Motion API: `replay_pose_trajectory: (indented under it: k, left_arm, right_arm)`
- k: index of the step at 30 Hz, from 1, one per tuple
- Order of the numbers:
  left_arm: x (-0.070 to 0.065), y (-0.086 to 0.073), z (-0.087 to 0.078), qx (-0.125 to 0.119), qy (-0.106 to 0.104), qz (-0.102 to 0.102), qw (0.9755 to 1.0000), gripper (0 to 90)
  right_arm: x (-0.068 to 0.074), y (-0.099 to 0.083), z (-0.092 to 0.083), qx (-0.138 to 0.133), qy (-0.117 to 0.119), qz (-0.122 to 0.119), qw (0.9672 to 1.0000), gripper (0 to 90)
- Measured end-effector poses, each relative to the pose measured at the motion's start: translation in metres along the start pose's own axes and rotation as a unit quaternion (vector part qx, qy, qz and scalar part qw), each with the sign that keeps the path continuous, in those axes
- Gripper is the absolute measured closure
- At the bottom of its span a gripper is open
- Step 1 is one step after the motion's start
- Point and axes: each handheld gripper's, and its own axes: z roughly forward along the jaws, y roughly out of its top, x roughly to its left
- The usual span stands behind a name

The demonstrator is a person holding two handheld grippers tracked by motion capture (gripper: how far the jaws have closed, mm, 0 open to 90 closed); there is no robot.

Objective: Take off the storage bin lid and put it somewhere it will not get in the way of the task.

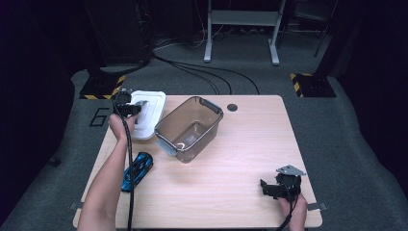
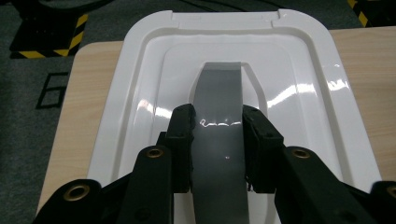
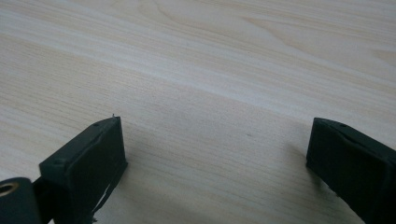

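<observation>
A light wooden table [image 1: 250, 144] stands on grey carpet in a dark room. At its far left corner lies a white lid [image 1: 149, 113], slightly overhanging the table's edge. The left gripper [image 1: 129, 109] rests on it, and in the left gripper view [image 2: 218, 140] its jaws are closed against both sides of the lid's grey handle [image 2: 219, 140], which runs down the lid's middle. The handle's near end is cut off by the bottom of that view.

Just right of the lid sits a clear plastic tub [image 1: 190, 127], open and empty, turned at an angle, with grey handles at two ends. Lid and tub look close to touching, though whether they do is hard to tell. Near the left edge lies a blue and black toy car [image 1: 137, 169], partly hidden under the person's left forearm [image 1: 108, 178] and the gripper's cable.

The right gripper [image 1: 269, 187] sits near the front right corner, well apart from everything else. In the right gripper view its jaws stand wide open over bare wood, holding nothing. The table's middle and right side are open. A small dark round hole [image 1: 232, 107] marks the far edge.
</observation>
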Motion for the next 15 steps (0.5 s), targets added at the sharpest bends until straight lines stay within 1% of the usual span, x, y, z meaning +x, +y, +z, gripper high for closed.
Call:
replay_pose_trajectory:
  k: [6,12,13,14,15]
  left_arm:
    - [0.000,-0.009,0.011,0.014,0.002,-0.004,0.9999,67.3]
    - [0.003,-0.018,0.018,0.030,0.007,-0.007,0.9995,67.3]
    - [0.004,-0.019,0.020,0.031,0.009,-0.005,0.9995,67.3]
    - [0.004,-0.020,0.021,0.033,0.009,-0.008,0.9994,67.3]
    - [0.004,-0.021,0.021,0.034,0.009,-0.006,0.9994,67.2]
  right_arm:
    - [0.000,0.000,0.000,0.000,0.000,0.000,1.0000,3.6]
    - [0.000,0.000,0.000,0.000,0.000,0.000,1.0000,3.6]
    - [0.000,0.000,0.000,0.000,0.000,0.000,1.0000,3.6]
    - [0.000,0.000,0.000,0.000,0.000,0.000,1.0000,3.6]
    - [0.000,0.000,0.000,0.000,0.000,0.000,1.0000,3.6]
